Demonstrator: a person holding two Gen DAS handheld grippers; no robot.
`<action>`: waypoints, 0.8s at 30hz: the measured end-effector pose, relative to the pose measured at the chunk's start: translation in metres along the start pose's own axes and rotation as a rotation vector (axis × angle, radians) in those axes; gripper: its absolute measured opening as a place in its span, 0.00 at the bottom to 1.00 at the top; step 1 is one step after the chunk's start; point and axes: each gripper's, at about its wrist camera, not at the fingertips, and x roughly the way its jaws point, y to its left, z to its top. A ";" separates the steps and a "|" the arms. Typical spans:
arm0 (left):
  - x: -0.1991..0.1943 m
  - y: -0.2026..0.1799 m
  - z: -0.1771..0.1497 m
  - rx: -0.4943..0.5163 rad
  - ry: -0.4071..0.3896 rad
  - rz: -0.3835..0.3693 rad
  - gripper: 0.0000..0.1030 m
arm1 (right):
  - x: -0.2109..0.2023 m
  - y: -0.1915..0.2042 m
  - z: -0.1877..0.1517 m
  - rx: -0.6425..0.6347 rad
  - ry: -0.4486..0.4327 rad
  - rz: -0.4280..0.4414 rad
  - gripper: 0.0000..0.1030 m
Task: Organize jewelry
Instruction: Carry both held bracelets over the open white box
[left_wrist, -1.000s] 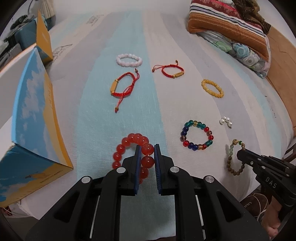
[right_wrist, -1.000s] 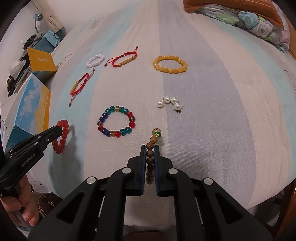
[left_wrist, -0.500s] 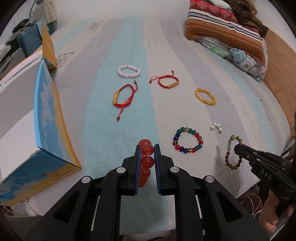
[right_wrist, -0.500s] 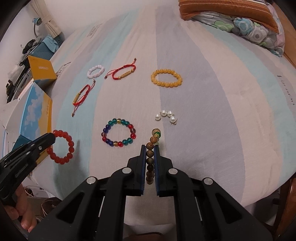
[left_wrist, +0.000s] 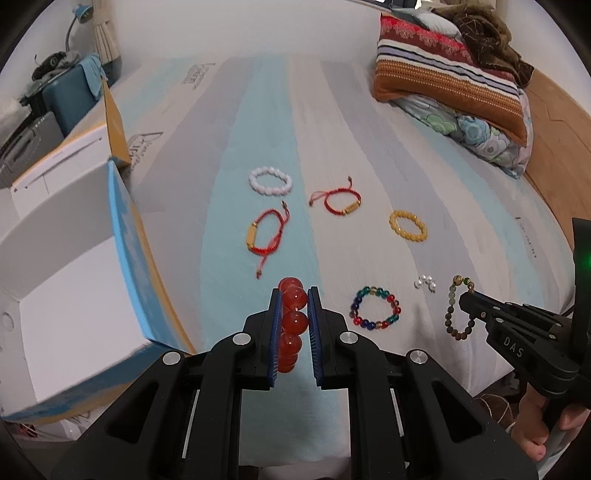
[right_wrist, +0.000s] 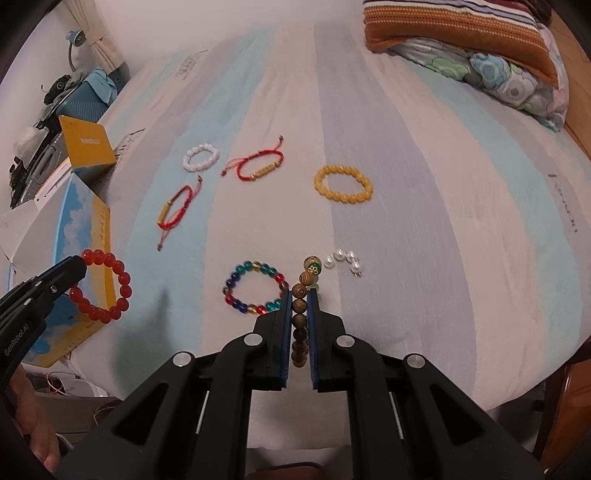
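My left gripper (left_wrist: 294, 295) is shut on a red bead bracelet (left_wrist: 292, 325) and holds it in the air above the bed; it also shows in the right wrist view (right_wrist: 101, 288), hanging beside the open box. My right gripper (right_wrist: 299, 295) is shut on a brown wooden bead bracelet (right_wrist: 300, 317), lifted; it also shows in the left wrist view (left_wrist: 458, 314). On the striped bedsheet lie a multicolour bead bracelet (left_wrist: 375, 308), pearl earrings (left_wrist: 425, 282), a yellow bead bracelet (left_wrist: 407, 226), two red cord bracelets (left_wrist: 264, 236) (left_wrist: 338, 199) and a white bead bracelet (left_wrist: 270, 181).
An open blue and yellow box (left_wrist: 125, 236) with a white inside stands at the left of the bed. Pillows (left_wrist: 454, 81) lie at the far right. A suitcase and clutter (left_wrist: 70, 92) stand beyond the bed's left edge. The bed's front edge is just below both grippers.
Both grippers have risen with their bracelets, which now hang clear of the sheet. The left gripper has moved nearer the open box.
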 end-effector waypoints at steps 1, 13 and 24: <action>-0.003 0.001 0.002 0.001 -0.003 0.001 0.13 | -0.002 0.002 0.003 -0.003 -0.001 0.002 0.07; -0.036 0.031 0.020 -0.008 -0.067 0.019 0.13 | -0.025 0.050 0.038 -0.054 -0.044 0.000 0.07; -0.080 0.082 0.024 -0.071 -0.135 0.056 0.13 | -0.037 0.118 0.049 -0.134 -0.073 0.067 0.07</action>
